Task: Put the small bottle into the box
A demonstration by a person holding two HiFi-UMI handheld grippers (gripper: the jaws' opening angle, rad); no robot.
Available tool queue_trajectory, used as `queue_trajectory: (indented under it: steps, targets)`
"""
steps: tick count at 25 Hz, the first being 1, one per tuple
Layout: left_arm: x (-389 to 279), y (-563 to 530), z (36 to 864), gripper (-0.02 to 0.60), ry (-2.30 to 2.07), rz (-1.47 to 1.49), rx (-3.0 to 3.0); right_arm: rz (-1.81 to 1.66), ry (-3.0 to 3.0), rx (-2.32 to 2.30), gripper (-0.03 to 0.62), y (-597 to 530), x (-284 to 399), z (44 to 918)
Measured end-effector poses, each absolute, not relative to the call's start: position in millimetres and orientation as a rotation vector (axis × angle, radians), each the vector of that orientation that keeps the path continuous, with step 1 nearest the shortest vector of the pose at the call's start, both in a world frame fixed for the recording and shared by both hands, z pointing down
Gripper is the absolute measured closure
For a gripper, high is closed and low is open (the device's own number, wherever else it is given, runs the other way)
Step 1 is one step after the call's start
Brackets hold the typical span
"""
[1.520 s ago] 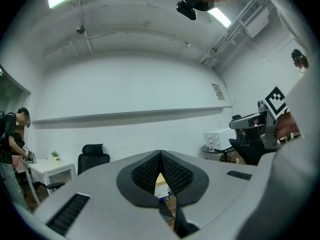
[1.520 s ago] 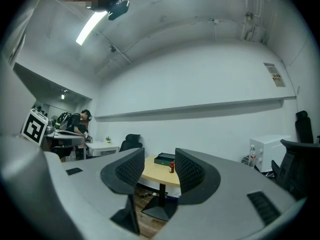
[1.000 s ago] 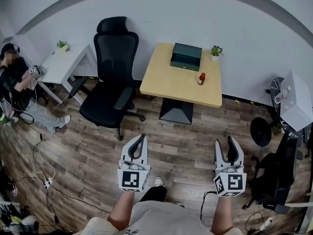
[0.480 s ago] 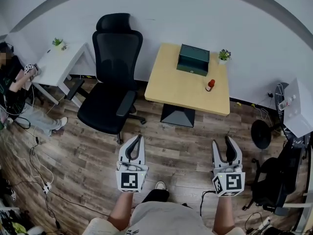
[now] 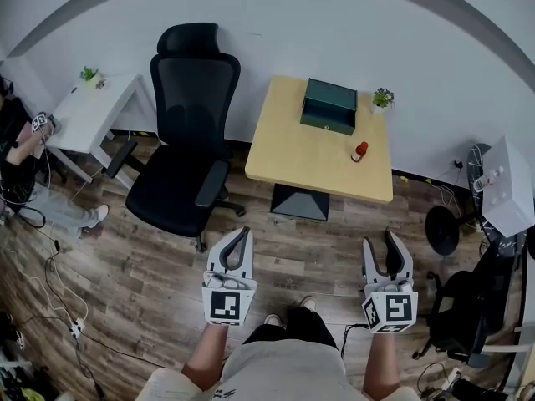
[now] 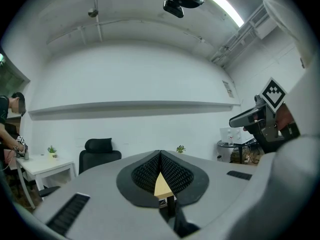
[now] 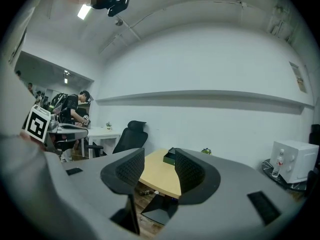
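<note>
In the head view a small red bottle (image 5: 360, 149) stands on the right part of a light wooden table (image 5: 292, 153). A dark green box (image 5: 328, 105) sits shut at the table's far edge, left of the bottle. Both grippers hang over the wooden floor, well short of the table. My left gripper (image 5: 242, 233) is shut and empty, its fingertips meeting (image 6: 160, 155). My right gripper (image 5: 379, 241) is open with nothing between its jaws (image 7: 159, 160). The right gripper view shows the box (image 7: 171, 155) beyond the jaws; the bottle is hidden there.
A black office chair (image 5: 188, 132) stands left of the table, beside a white side table (image 5: 96, 111). A small potted plant (image 5: 383, 98) sits by the box. A seated person (image 5: 17, 140) is at far left. A fan (image 5: 443, 228) and white appliance (image 5: 506, 182) are at right. Cables lie on the floor.
The view has swung a little, so the table, box and bottle sit slightly further right and lower in the picture. Both grippers keep their places and jaw states.
</note>
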State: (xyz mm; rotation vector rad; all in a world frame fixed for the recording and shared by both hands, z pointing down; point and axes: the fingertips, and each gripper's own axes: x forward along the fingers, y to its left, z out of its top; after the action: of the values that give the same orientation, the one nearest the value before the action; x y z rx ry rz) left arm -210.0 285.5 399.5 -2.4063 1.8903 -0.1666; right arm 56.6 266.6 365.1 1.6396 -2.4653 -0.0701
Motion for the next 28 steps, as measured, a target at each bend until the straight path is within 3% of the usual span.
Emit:
queue_trajectory:
  steps: [16,28]
  targets:
    - [-187,153,377,0.574,1.87,-0.187,-2.349,-0.047,-2.535,1.642,0.388,118,72,362]
    - [-125,34,377,0.574,1.841,-0.203,-2.41,0.009,-2.522,1.687,0.388,11,134,372]
